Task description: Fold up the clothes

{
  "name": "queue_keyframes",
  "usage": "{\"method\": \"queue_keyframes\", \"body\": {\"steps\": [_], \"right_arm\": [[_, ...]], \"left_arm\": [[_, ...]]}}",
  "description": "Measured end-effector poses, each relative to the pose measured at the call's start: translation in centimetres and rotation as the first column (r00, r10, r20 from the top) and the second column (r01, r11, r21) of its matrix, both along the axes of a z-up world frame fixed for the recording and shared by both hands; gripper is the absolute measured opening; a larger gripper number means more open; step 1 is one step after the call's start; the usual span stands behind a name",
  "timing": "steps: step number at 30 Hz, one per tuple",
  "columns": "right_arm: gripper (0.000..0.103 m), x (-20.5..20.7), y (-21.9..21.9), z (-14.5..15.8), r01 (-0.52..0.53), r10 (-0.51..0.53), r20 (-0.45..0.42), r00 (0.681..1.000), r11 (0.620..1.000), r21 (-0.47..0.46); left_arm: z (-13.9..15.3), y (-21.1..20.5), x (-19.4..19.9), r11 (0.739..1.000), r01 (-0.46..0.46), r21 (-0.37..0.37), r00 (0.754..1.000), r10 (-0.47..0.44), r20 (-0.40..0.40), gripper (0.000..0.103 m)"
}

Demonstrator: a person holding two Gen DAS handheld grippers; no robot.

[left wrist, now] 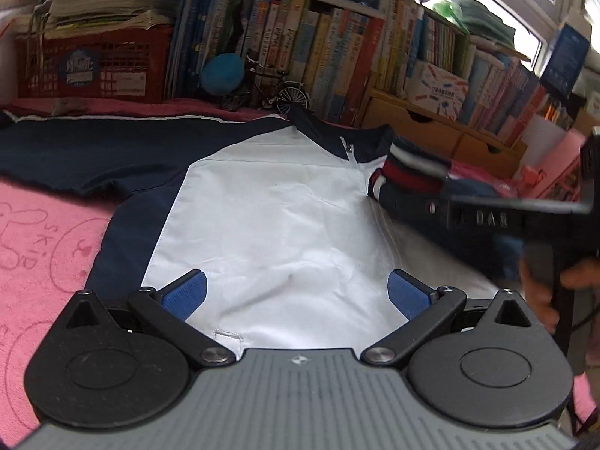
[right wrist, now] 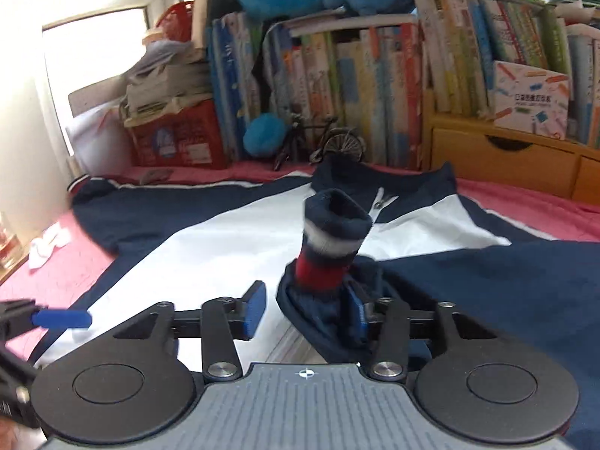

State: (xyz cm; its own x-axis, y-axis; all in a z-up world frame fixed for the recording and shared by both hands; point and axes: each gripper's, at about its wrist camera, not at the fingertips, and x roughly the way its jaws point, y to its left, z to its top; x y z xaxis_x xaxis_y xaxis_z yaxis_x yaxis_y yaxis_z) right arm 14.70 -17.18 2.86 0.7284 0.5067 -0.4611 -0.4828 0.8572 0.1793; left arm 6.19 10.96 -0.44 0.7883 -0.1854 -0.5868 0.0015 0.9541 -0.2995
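Pink blanket [left wrist: 45, 232] carried the jacket [left wrist: 270, 217], spread front-up, collar toward the far edge. Left gripper [left wrist: 296, 292] hovered spread over the hem. Right gripper [right wrist: 305, 309], fingers apart, had the cuff [right wrist: 330, 240] draped on one finger; judged best carried flat across the chest.

A pink blanket [left wrist: 41, 232] with cartoon drawings lies below. Far ahead stand rows of books [left wrist: 330, 48], a red crate [left wrist: 93, 67] stacked with papers, a blue ball [left wrist: 222, 73] beside a miniature bicycle [left wrist: 277, 88], and wooden drawers [right wrist: 502, 157].
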Motion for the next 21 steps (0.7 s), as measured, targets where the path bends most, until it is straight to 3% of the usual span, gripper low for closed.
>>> {"method": "queue_keyframes", "body": {"steps": [2,6,7,12,15,16,17,20,21], "right_arm": [[0.073,-1.6,-0.2,-0.2,-0.017,0.017,-0.008,1.0,1.0,-0.024],[0.085,-4.7,-0.5,-0.5,-0.051,0.049,-0.025,0.998,0.996,-0.071],[0.086,-5.4,-0.7,-0.6,-0.054,0.052,-0.027,0.998,0.995,-0.084],[0.086,-7.6,-5.5,-1.2,0.124,-0.115,0.052,0.992,0.966,-0.227],[0.087,-8.4,-7.4,-2.6,0.169,-0.16,0.052,0.986,0.945,-0.28],[0.087,-8.7,-8.1,-3.1,0.183,-0.175,0.053,0.983,0.937,-0.297],[0.087,-9.0,-8.7,-3.5,0.197,-0.19,0.054,0.98,0.929,-0.314],[0.088,-8.8,-9.0,-4.1,0.222,-0.208,0.079,0.975,0.912,-0.345],[0.089,-8.8,-9.1,-4.3,0.23,-0.213,0.087,0.973,0.906,-0.355]], "left_arm": [[0.1,1.0,0.5,0.994,0.006,-0.105,1.0,-0.006,0.003,0.103],[0.2,0.4,2.9,0.962,0.054,-0.266,0.998,-0.059,-0.008,0.103],[0.1,-0.4,3.7,0.961,0.063,-0.269,0.998,-0.067,-0.008,0.103],[-1.6,-4.0,7.9,0.965,0.041,-0.258,0.995,-0.063,-0.078,0.103],[-2.1,-5.4,9.1,0.973,0.002,-0.229,0.999,-0.013,-0.049,0.103],[-2.1,-5.6,9.5,0.975,0.0,-0.224,0.999,-0.01,-0.044,0.097],[-2.0,-5.8,10.0,0.976,-0.008,-0.218,0.999,-0.002,-0.045,0.075],[-1.2,-6.0,10.9,0.984,-0.028,-0.178,0.999,0.022,-0.036,0.035],[-0.8,-5.7,10.9,0.985,-0.027,-0.173,1.0,0.024,-0.019,0.029]]}}
